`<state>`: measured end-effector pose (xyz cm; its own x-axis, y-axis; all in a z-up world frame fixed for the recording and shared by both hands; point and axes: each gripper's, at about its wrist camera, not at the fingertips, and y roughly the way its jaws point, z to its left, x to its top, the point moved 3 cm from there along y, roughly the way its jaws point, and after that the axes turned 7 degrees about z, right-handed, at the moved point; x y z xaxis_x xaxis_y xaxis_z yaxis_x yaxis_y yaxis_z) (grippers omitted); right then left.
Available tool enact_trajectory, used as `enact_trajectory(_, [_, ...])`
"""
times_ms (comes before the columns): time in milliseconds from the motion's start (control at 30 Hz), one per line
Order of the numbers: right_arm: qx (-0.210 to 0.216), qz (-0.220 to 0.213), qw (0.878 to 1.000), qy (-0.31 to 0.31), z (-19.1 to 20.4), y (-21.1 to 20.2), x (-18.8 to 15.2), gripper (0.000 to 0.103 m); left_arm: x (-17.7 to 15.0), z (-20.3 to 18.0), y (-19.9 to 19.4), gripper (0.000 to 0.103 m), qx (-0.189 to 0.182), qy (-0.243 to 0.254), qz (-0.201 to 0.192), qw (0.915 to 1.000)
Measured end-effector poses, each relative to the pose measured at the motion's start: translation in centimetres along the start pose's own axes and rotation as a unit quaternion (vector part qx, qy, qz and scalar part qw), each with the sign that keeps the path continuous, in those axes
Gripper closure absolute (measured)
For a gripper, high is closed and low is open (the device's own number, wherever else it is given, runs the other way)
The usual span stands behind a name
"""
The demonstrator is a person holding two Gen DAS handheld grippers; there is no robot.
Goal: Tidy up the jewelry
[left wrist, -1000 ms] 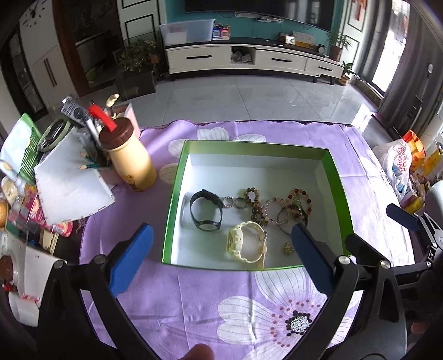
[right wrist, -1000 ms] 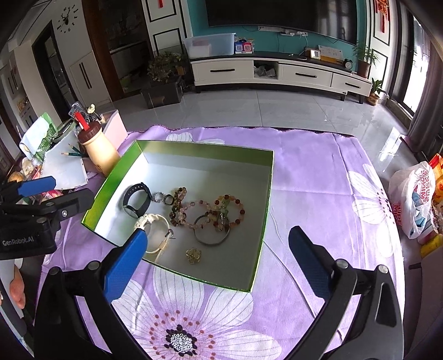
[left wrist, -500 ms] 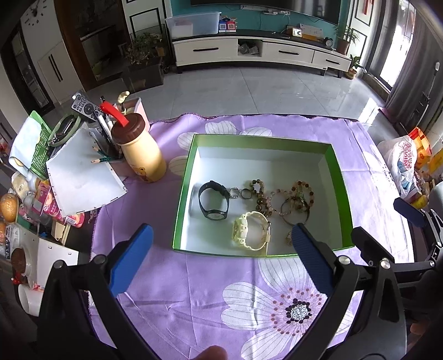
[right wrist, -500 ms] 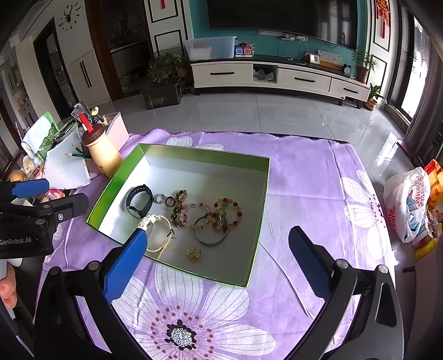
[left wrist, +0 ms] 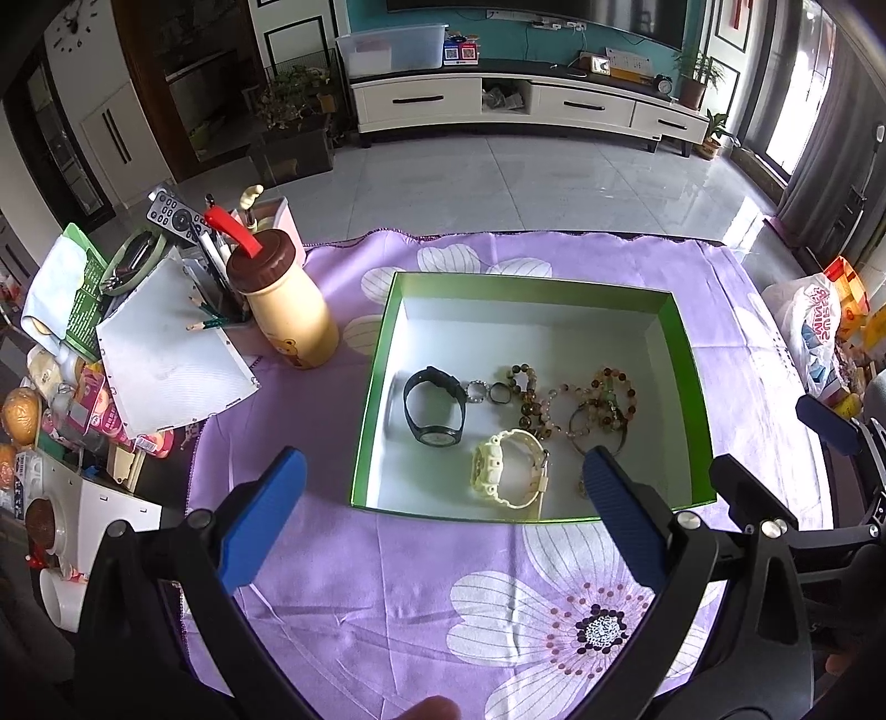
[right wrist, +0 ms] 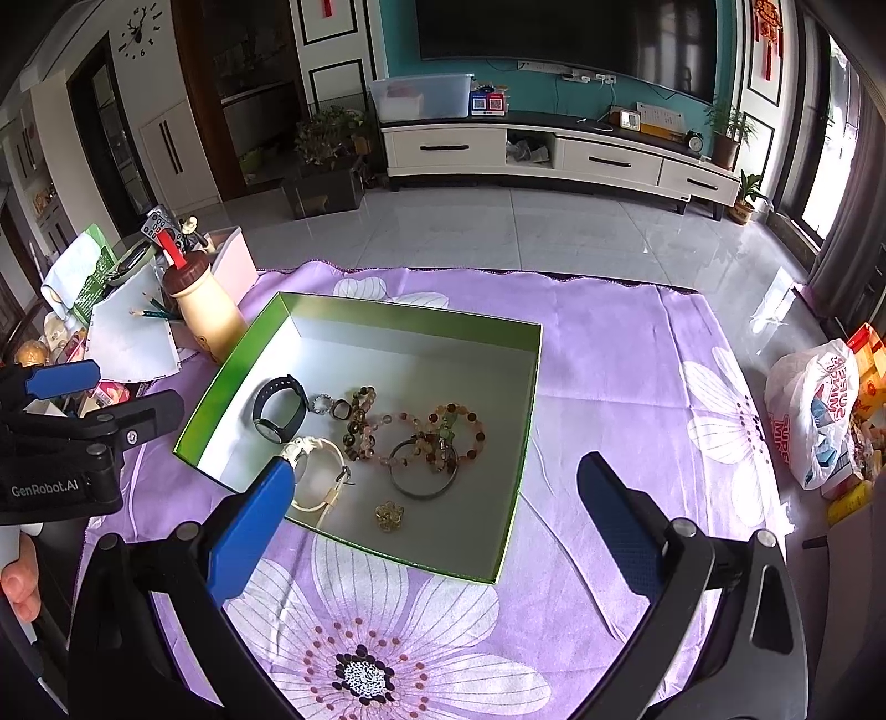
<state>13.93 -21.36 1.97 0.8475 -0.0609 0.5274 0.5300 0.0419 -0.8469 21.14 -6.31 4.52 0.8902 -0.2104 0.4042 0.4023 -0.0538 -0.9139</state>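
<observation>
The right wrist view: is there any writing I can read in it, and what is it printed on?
"GenRobot.AI": white letters on the black body of the left tool.
Red print on the white plastic bag: upside down, not surely readable.
Green leaflet, remote control buttons, desk calendar on the TV cabinet: too small.
Wall clock: numerals too small to read.

A green-walled box point(left wrist: 681, 354) with a white floor sits on a purple flowered cloth point(left wrist: 343, 559). Inside, a black watch point(left wrist: 433, 406) lies toward nine o'clock, a cream watch point(left wrist: 510, 468) toward six o'clock, and beaded bracelets point(left wrist: 576, 400) cluster toward three o'clock. The left gripper point(left wrist: 440, 518) hangs above the cloth at the box's near edge, blue fingers spread wide, holding nothing. A cream bottle point(left wrist: 288, 310) with a brown cap stands at ten o'clock from the box.
</observation>
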Motion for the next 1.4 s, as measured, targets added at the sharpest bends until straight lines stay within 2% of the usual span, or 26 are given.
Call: enact_trajectory(1400, [-0.003,0.007,1.000,0.010,-0.6,1.5,-0.4,0.001,0.3,-0.4,1.4,0.002,0.014,0.004,0.005,0.9999])
